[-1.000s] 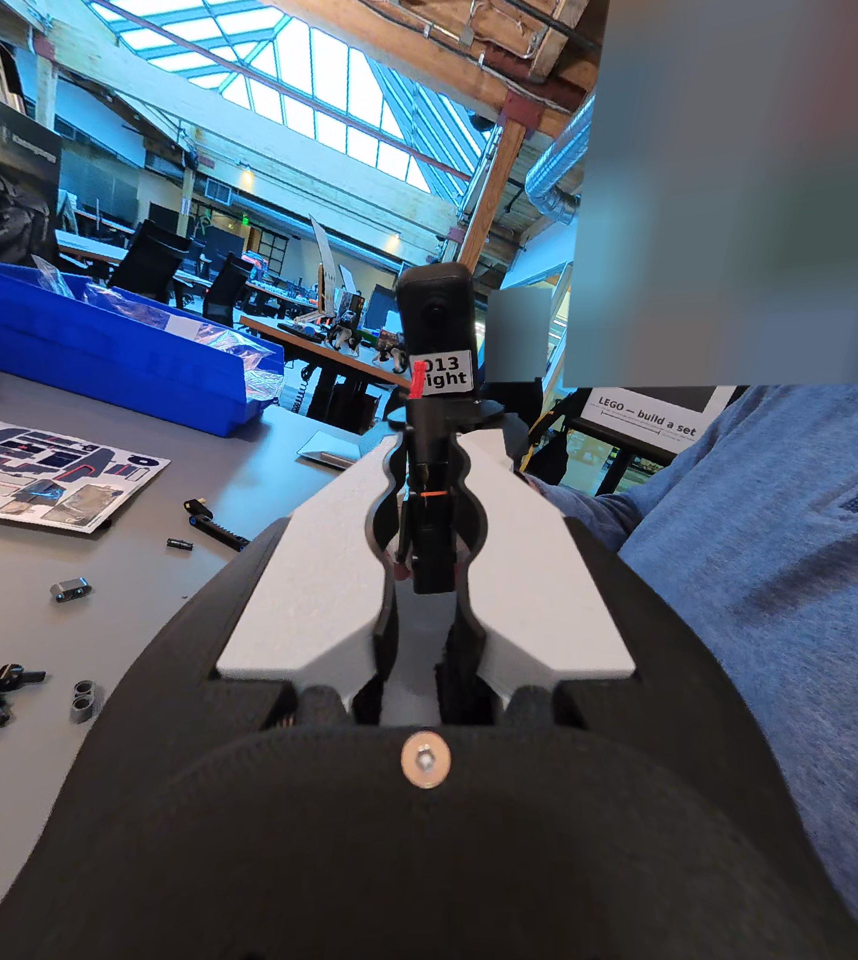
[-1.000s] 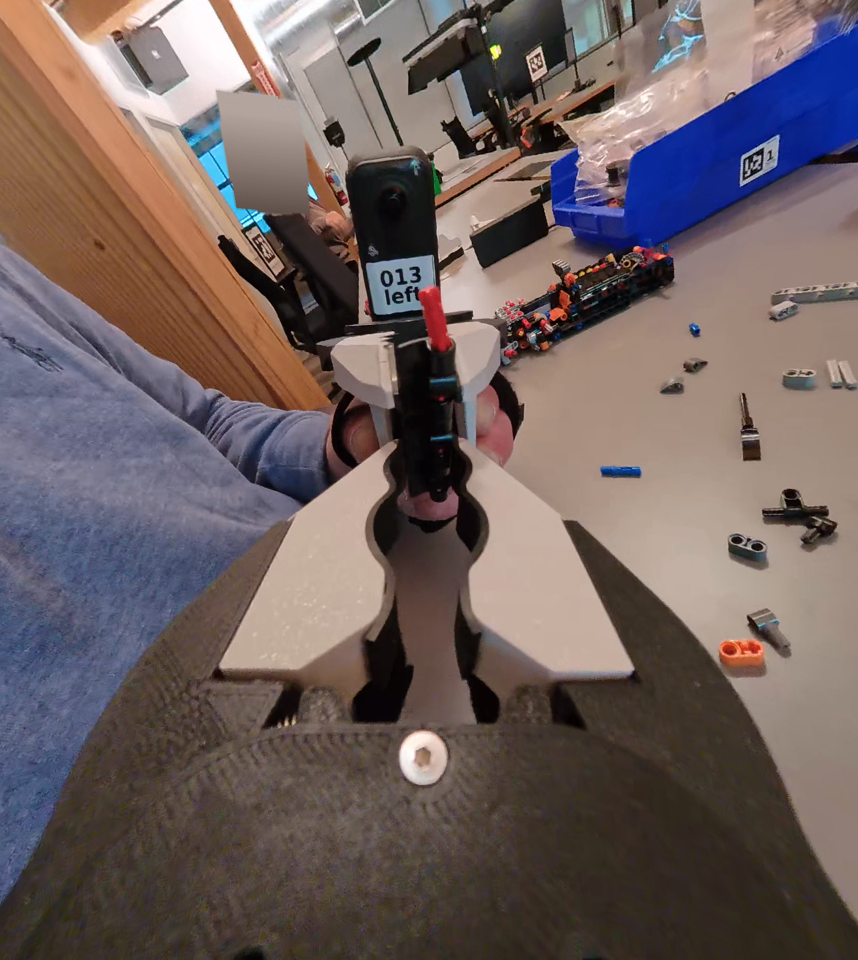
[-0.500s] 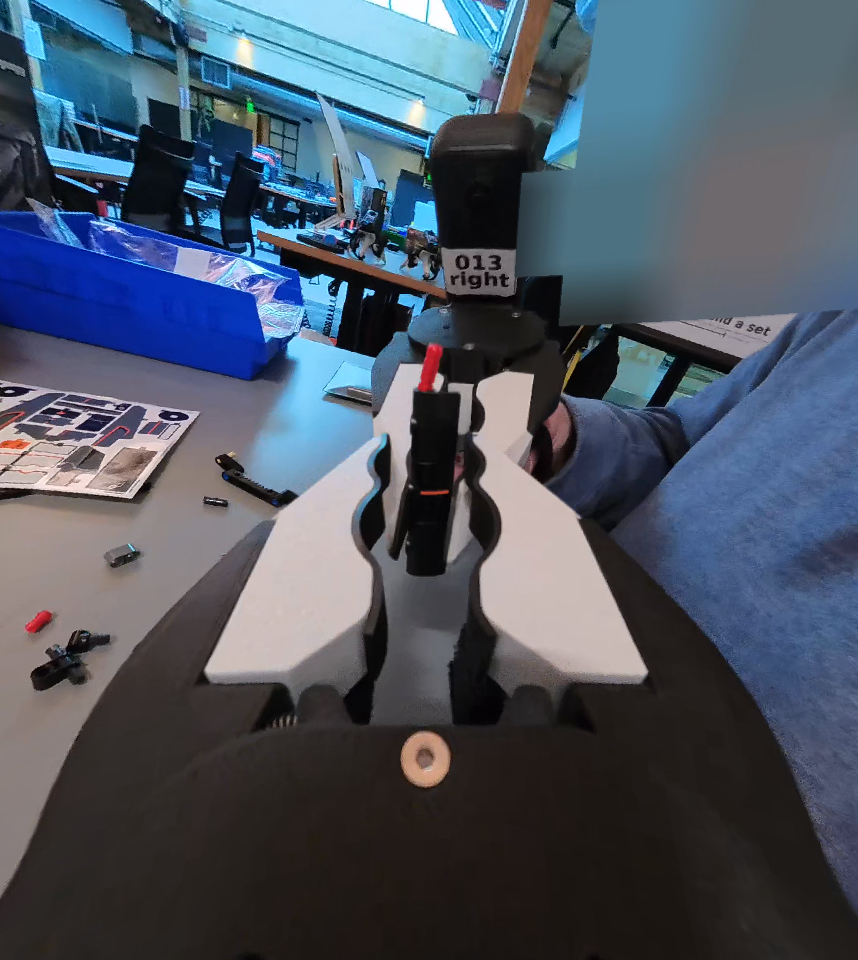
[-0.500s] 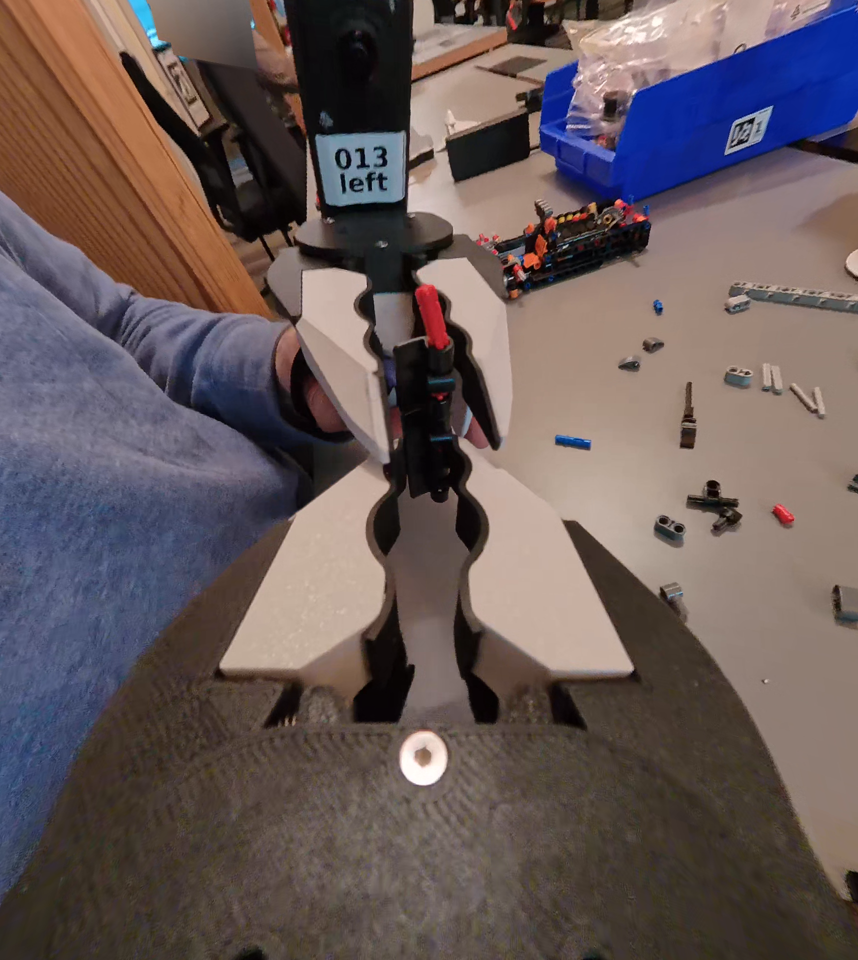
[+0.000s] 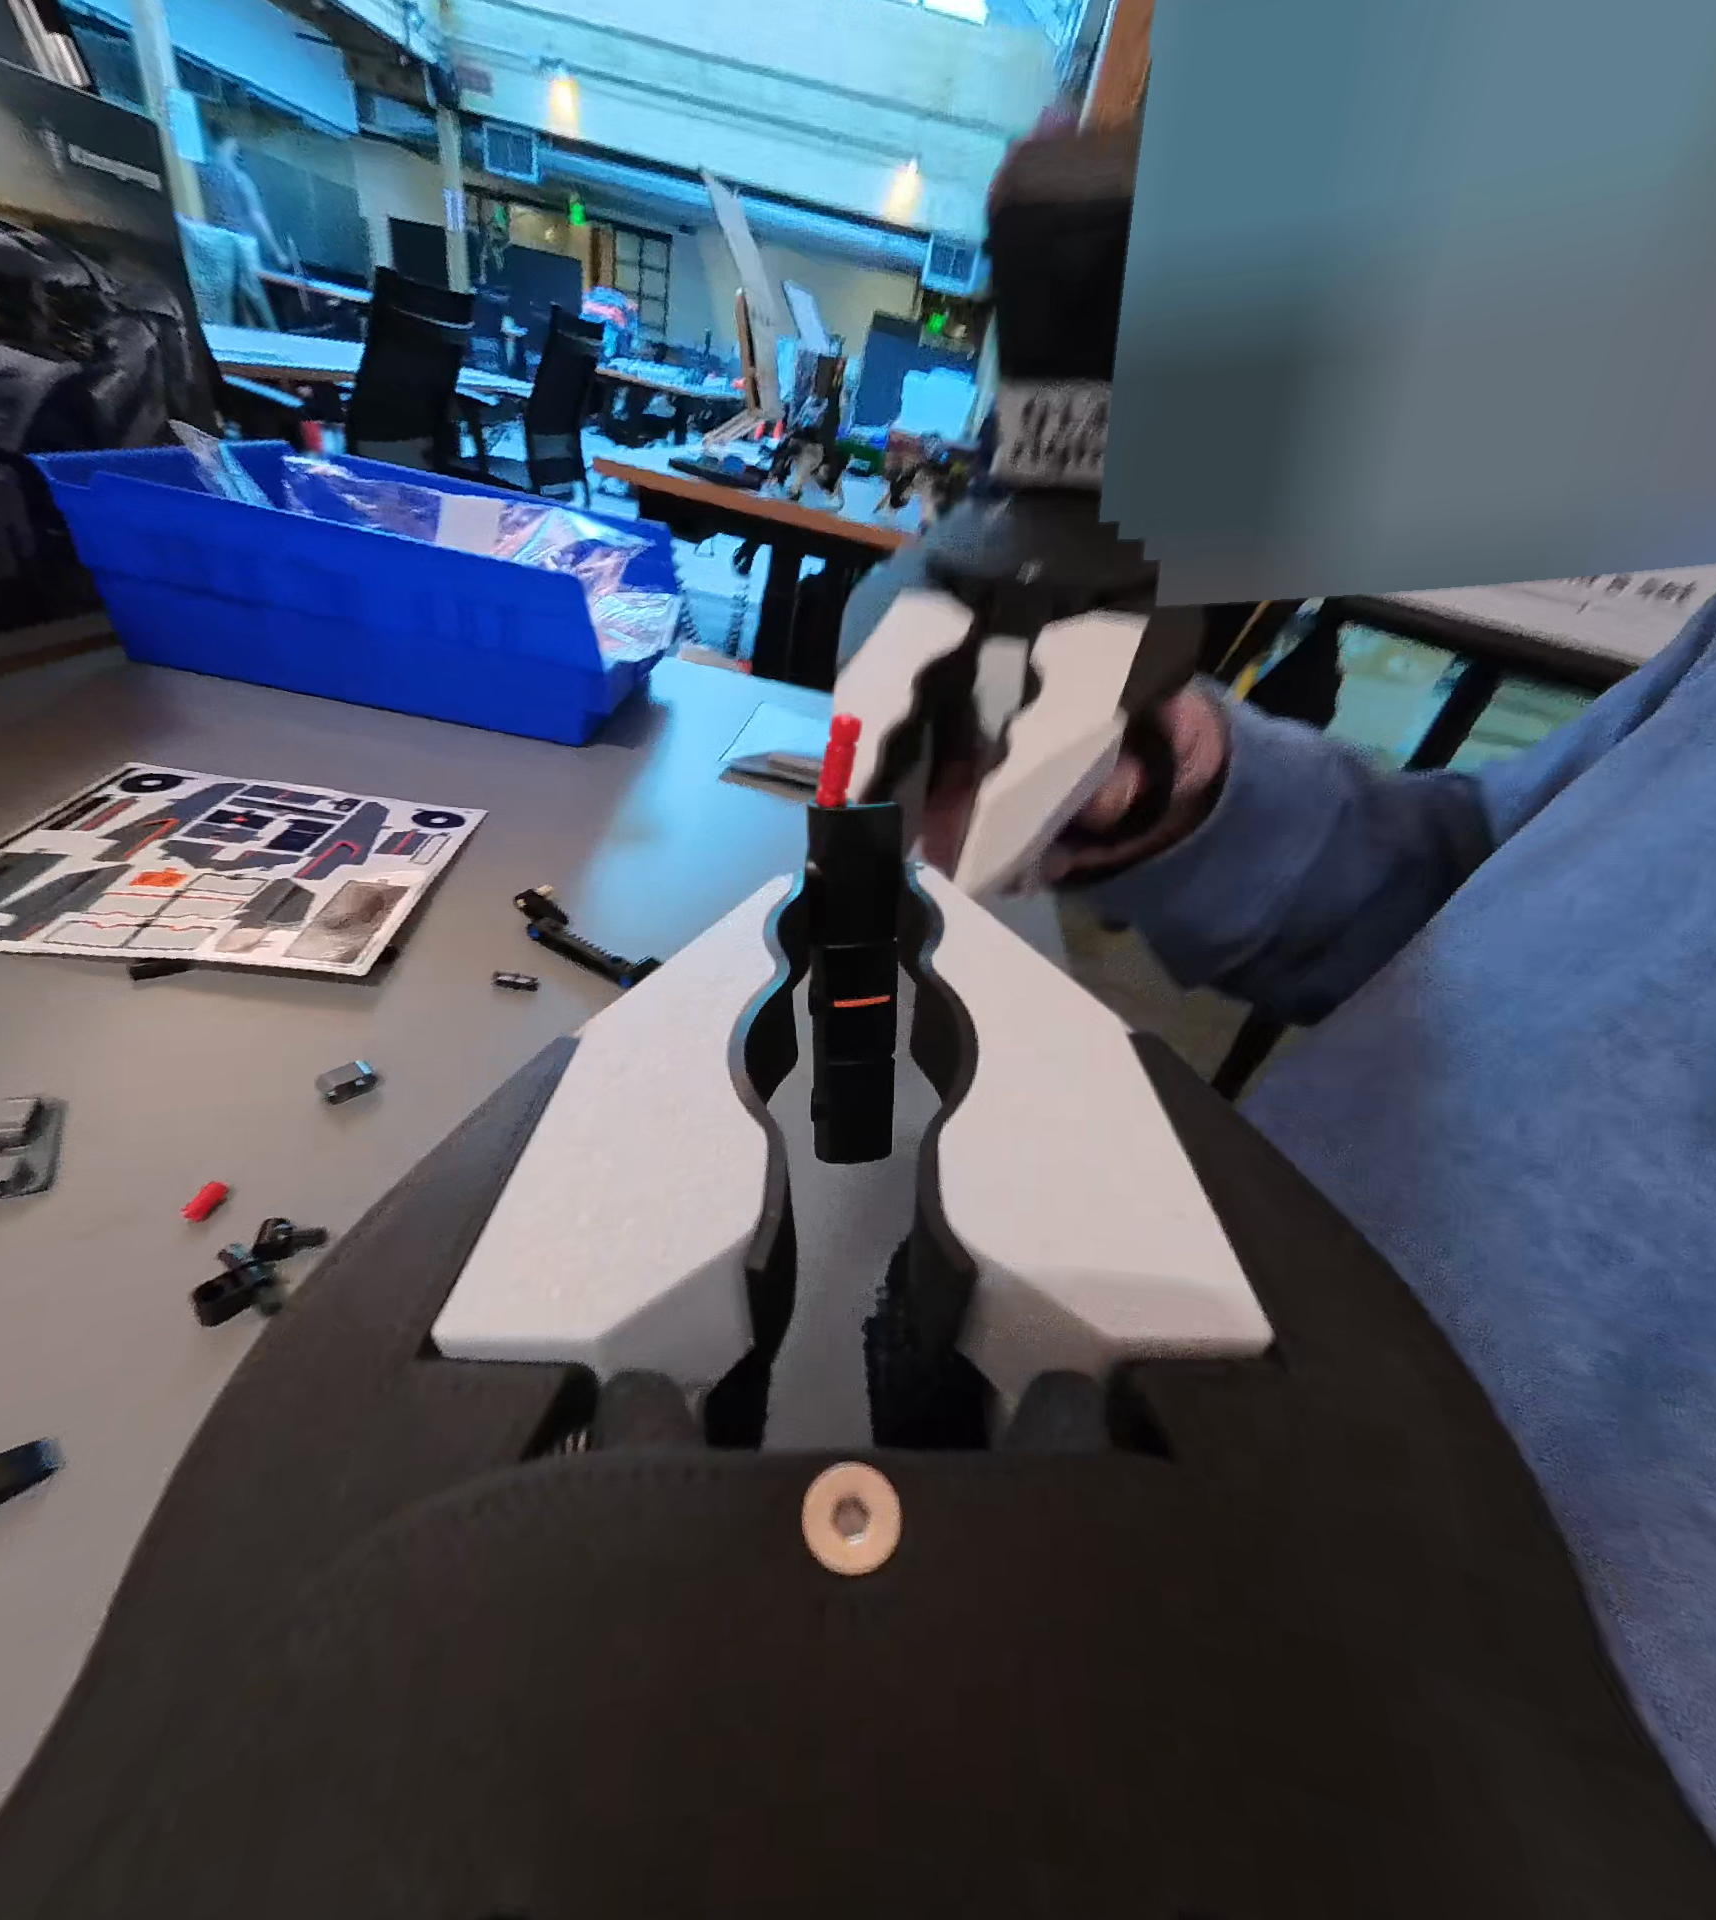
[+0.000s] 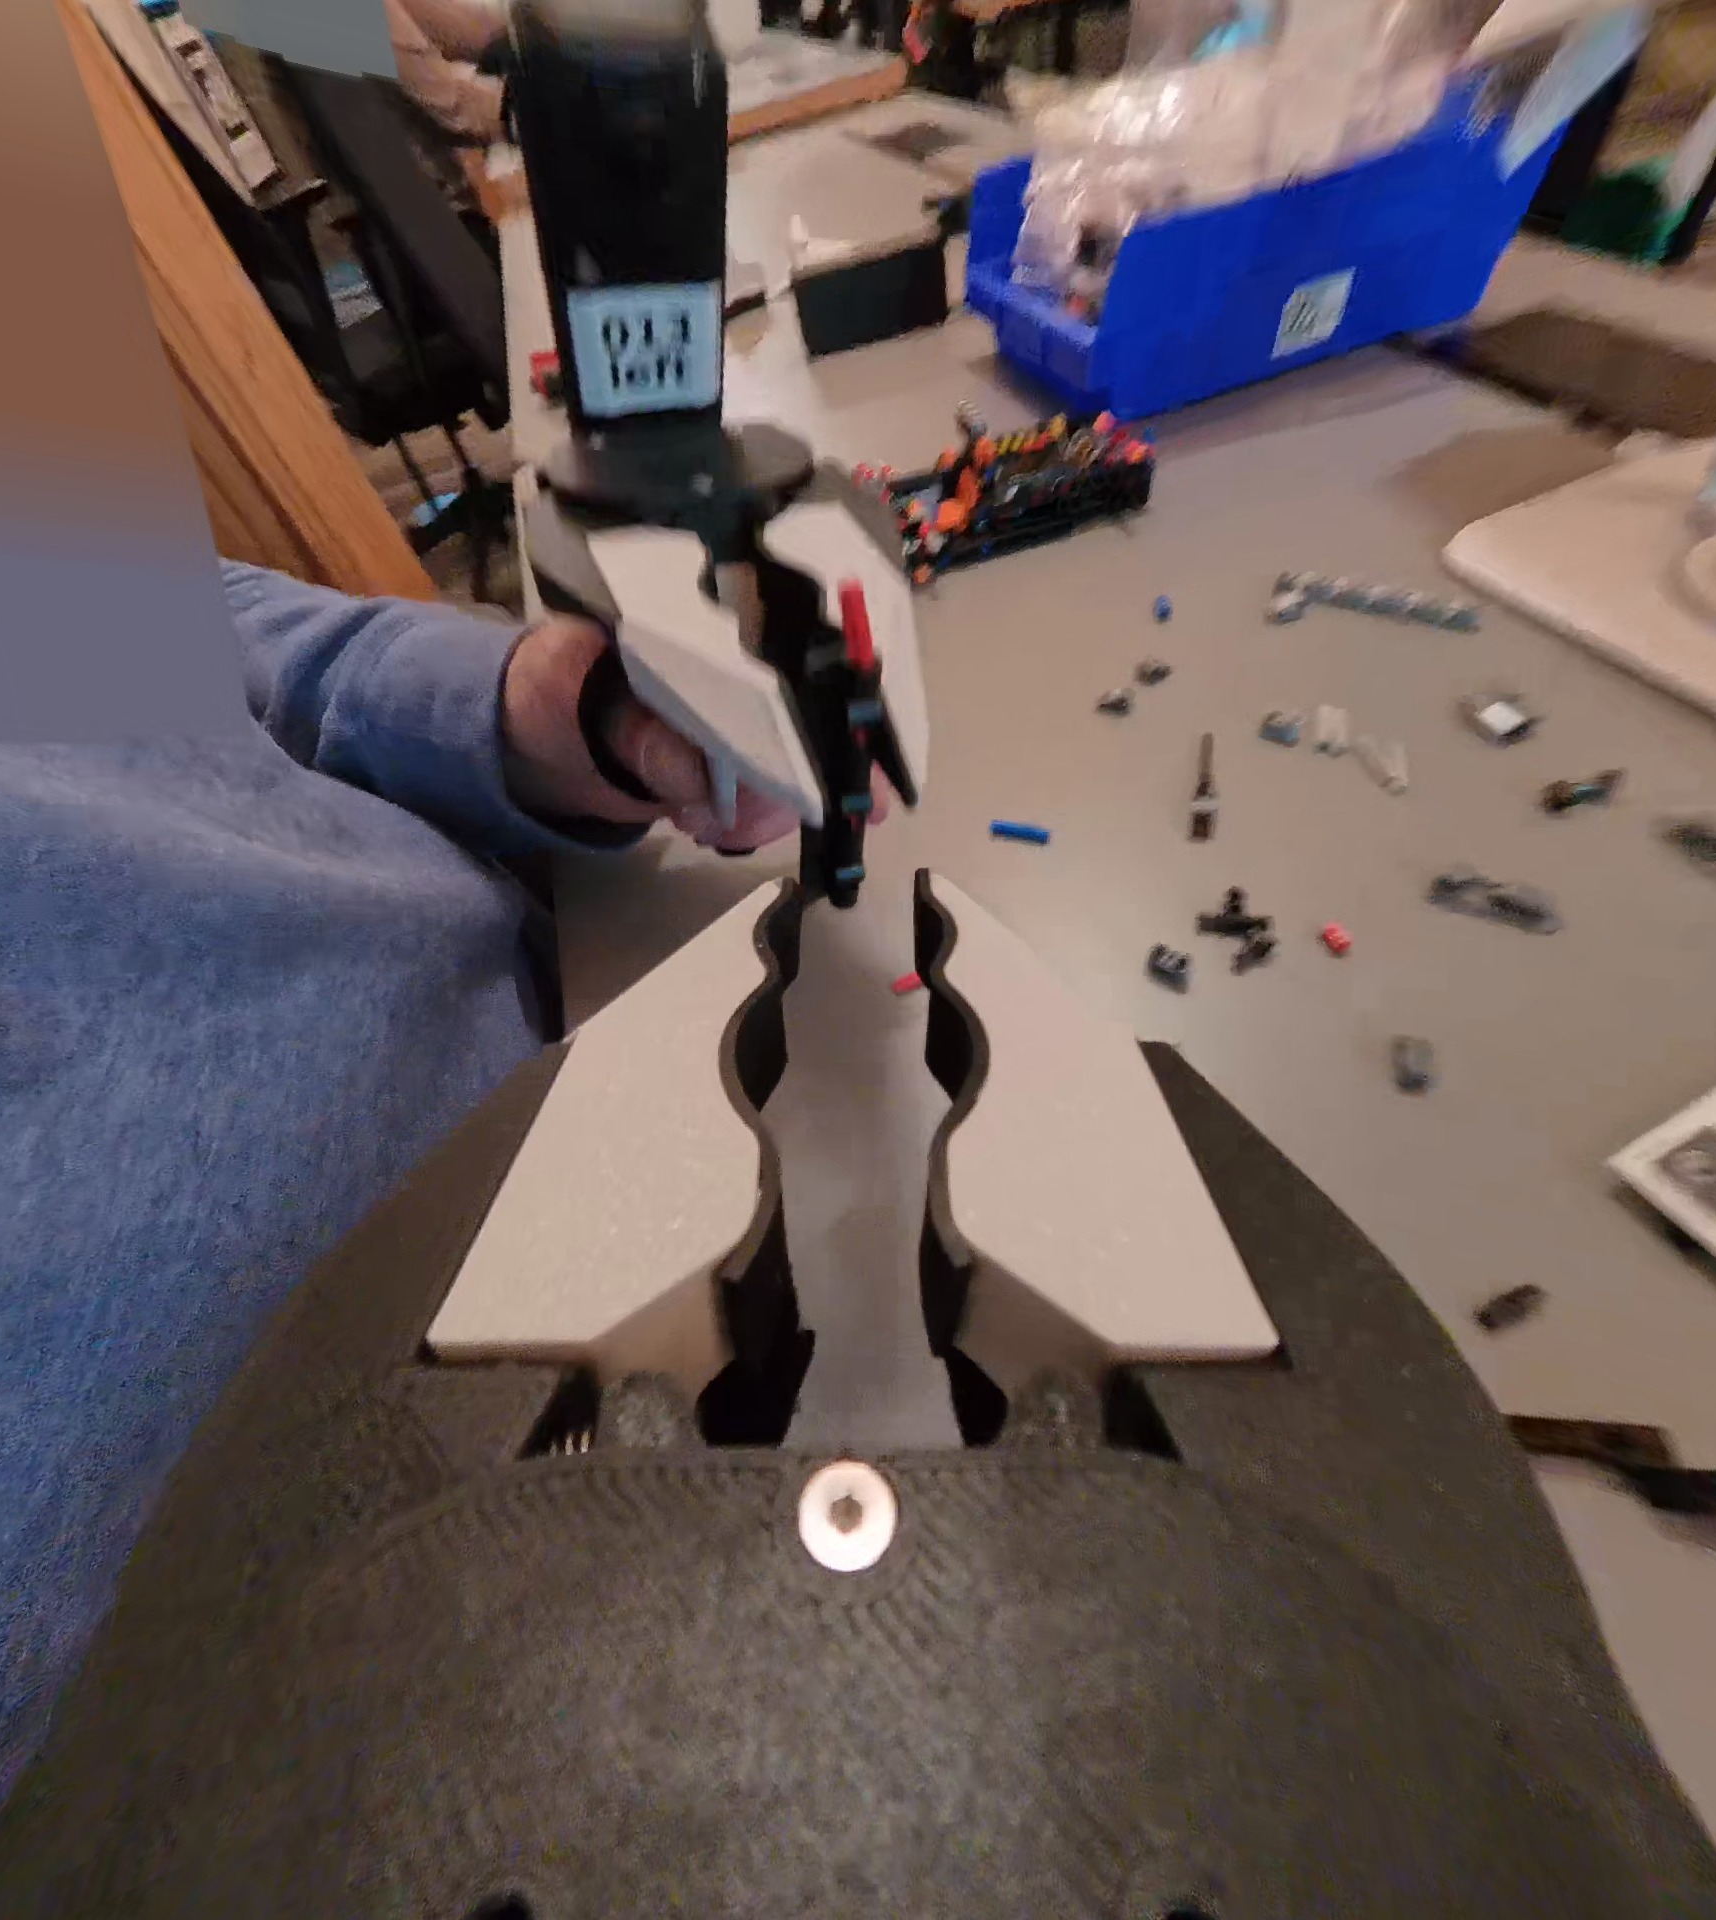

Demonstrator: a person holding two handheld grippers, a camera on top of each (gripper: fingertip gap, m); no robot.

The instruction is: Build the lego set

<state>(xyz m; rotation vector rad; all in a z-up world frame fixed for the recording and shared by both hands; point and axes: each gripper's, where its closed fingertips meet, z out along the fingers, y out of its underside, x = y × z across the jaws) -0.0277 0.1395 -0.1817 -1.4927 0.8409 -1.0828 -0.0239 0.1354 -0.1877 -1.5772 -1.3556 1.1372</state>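
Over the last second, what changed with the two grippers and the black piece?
The right gripper let go of the black piece and drew back; its jaws now stand open and empty, clear of the piece. Both grippers had been clamped on it together. The left gripper stays shut on the piece, with the red pin still sticking out of its far end. The loose parts on the table lie as before.

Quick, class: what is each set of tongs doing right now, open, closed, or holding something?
Left tongs: closed on the black piece with a red pin.
Right tongs: open, holding nothing.
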